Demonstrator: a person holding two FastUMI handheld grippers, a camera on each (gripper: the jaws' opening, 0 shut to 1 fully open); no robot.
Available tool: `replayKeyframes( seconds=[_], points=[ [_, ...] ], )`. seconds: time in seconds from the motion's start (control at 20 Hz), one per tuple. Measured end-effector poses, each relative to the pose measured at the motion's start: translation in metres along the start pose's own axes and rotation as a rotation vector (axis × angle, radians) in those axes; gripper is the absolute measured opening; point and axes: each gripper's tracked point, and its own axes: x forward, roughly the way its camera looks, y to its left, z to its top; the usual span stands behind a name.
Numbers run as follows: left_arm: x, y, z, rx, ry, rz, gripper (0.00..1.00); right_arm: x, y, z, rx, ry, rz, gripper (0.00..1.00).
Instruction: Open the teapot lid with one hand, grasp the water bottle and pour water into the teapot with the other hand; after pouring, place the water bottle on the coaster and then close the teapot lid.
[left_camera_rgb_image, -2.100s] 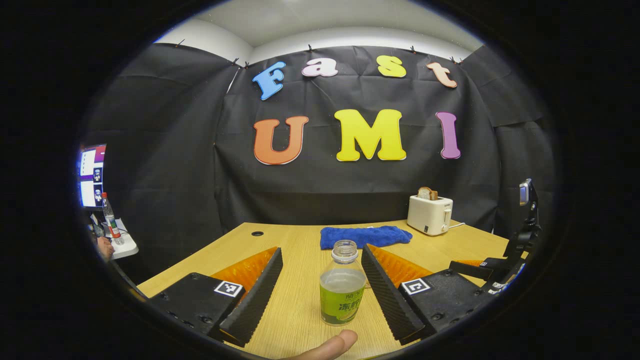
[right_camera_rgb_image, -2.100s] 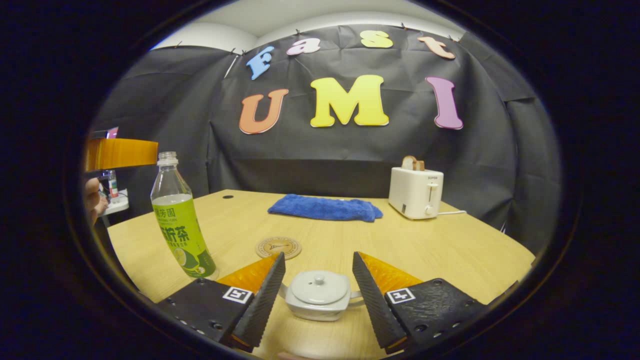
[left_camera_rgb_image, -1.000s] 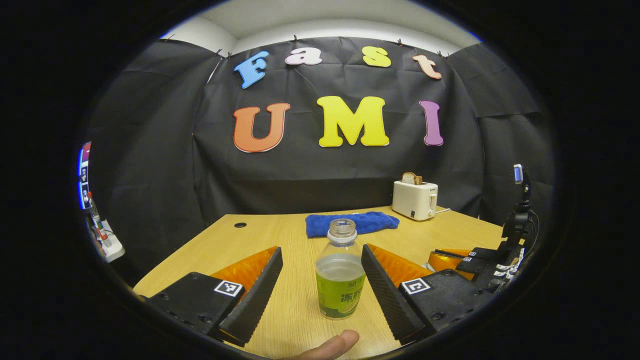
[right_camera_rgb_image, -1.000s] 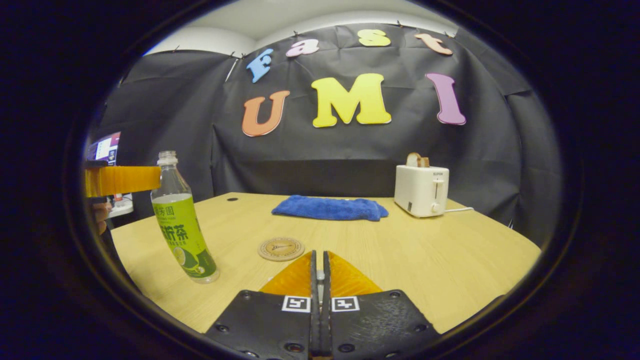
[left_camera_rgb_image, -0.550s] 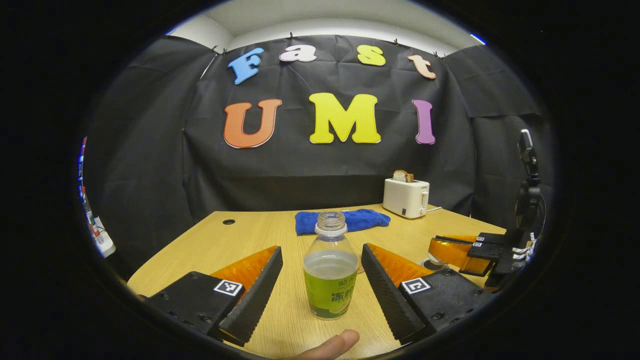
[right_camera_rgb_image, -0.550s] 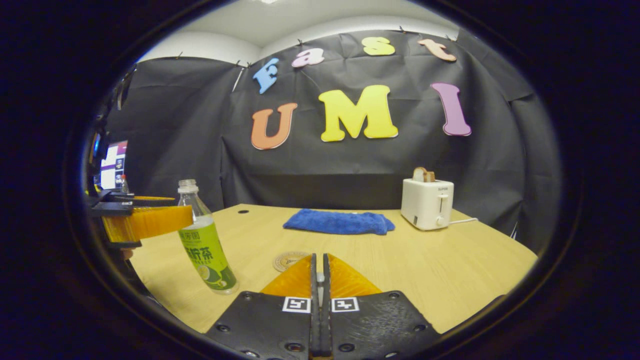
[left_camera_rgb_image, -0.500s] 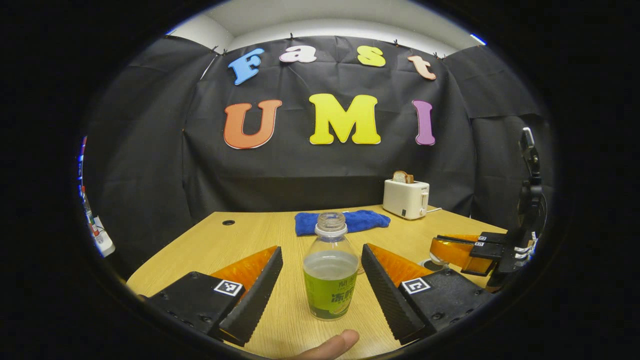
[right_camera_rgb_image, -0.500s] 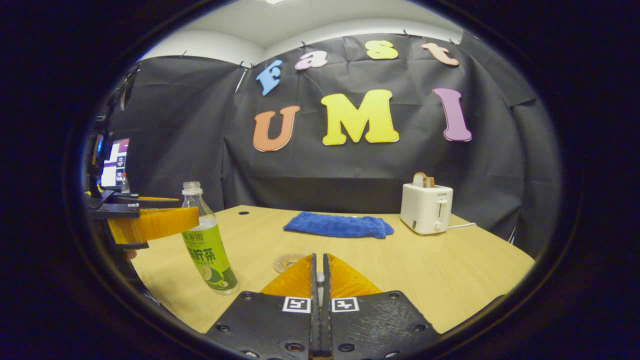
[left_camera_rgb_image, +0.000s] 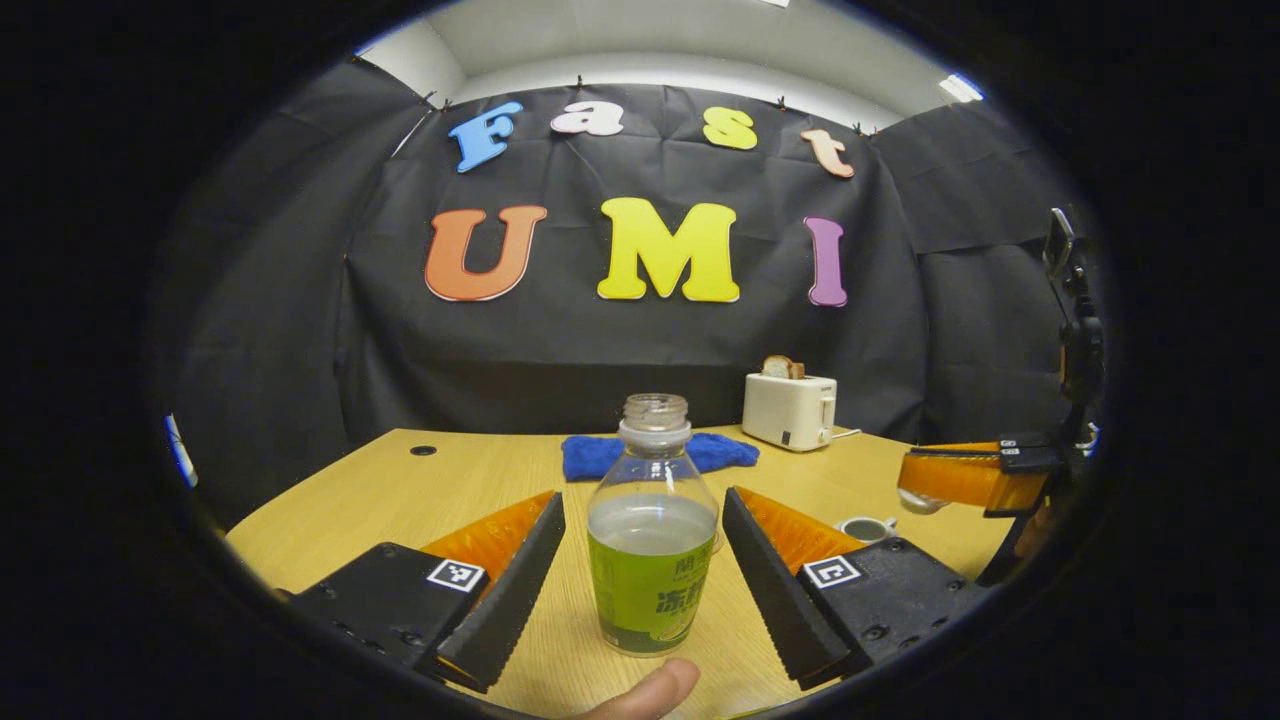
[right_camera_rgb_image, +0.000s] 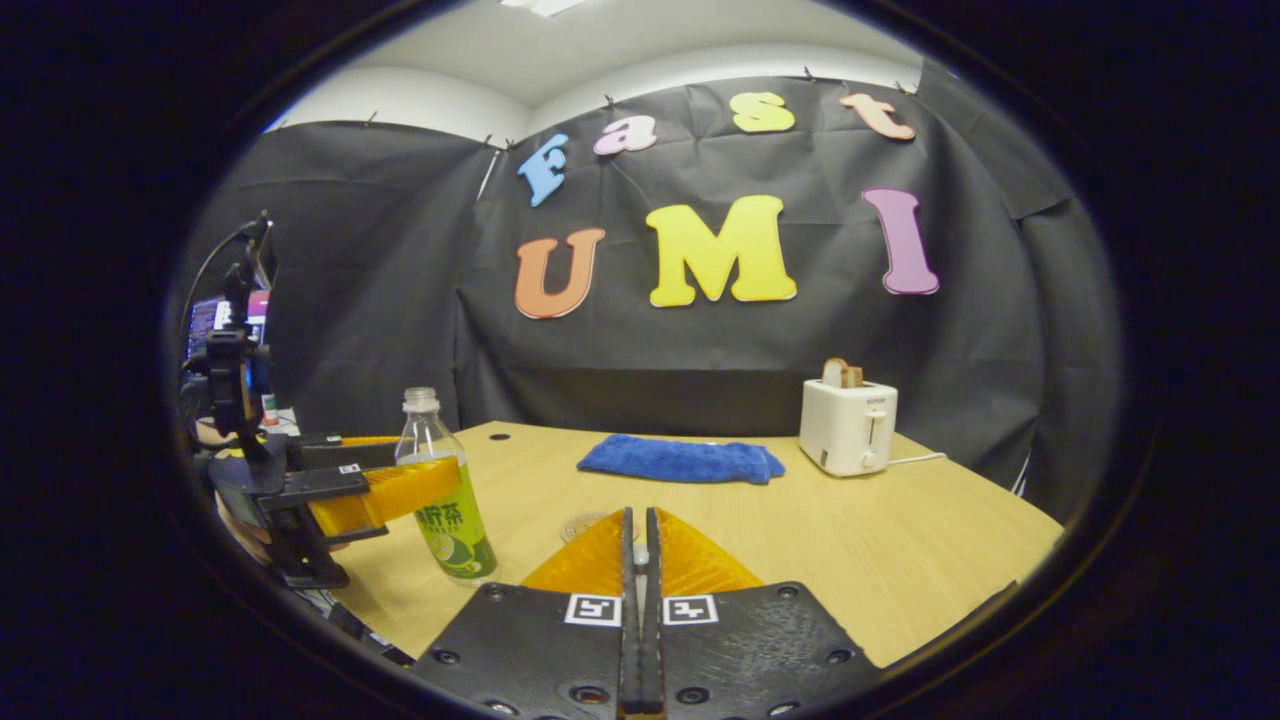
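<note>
A clear water bottle (left_camera_rgb_image: 650, 540) with a green label and no cap stands on the wooden table (left_camera_rgb_image: 480, 480). My left gripper (left_camera_rgb_image: 643, 498) is open, one finger on each side of the bottle, not touching it. To the right, the small grey teapot (left_camera_rgb_image: 868, 528) sits with its top uncovered. My right gripper (left_camera_rgb_image: 960, 478) hovers above it, a pale lid edge (left_camera_rgb_image: 915, 502) showing under its fingers. In the right gripper view, the right gripper (right_camera_rgb_image: 637, 515) is shut on the lid's knob, and the bottle (right_camera_rgb_image: 445, 495) stands left, with the left gripper (right_camera_rgb_image: 390, 492) beside it.
A round coaster (right_camera_rgb_image: 577, 525) lies partly hidden behind my right fingers. A blue towel (right_camera_rgb_image: 680, 460) and a white toaster (right_camera_rgb_image: 848, 425) with bread sit at the back. A person's thumb (left_camera_rgb_image: 640, 695) shows at the bottom of the left gripper view.
The right gripper shut on the teapot lid and has risen with it, off the teapot. The left gripper has come closer around the bottle and stays open.
</note>
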Motion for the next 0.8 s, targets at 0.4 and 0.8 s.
replayKeyframes(
  seconds=[0.4,0.8],
  points=[
    [0.007,-0.004,-0.007,0.004,0.019,0.004,0.80,-0.001,-0.030,-0.008,0.049,0.020,-0.043,0.00],
    [-0.007,-0.016,0.015,0.127,0.065,0.145,0.77,-0.003,-0.060,0.005,0.019,-0.006,-0.081,0.00]
  ],
)
